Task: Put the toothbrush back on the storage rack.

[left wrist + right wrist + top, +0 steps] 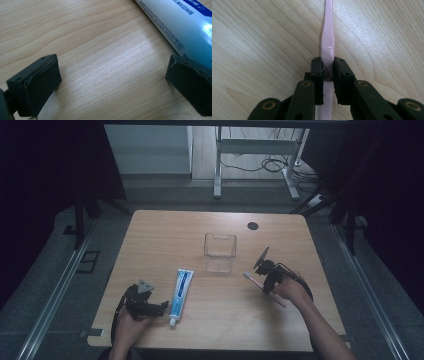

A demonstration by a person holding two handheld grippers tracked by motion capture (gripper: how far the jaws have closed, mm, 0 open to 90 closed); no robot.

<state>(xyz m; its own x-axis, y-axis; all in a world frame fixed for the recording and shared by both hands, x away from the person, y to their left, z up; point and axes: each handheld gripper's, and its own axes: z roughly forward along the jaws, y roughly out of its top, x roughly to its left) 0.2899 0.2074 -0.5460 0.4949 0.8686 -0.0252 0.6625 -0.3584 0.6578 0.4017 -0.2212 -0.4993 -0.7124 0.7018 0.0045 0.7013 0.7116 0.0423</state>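
Note:
A pink toothbrush (260,285) lies slanted at the right of the wooden table (210,325), bristle head toward the middle. My right gripper (269,281) is shut on its handle; in the right gripper view both pads clamp the pink toothbrush (328,37), which runs away from the jaws. A blue and white toothpaste tube (180,290) lies left of centre, cap toward the front edge. My left gripper (162,307) rests on the table just left of the tube, open, with bare wood between its fingers (37,85) and the toothpaste tube (180,22) beside one of them.
A clear plastic box (220,251) stands open-topped at the table's middle, beyond both grippers. A round black grommet (253,226) sits near the far edge. Beyond the table are a desk frame and cables on the floor.

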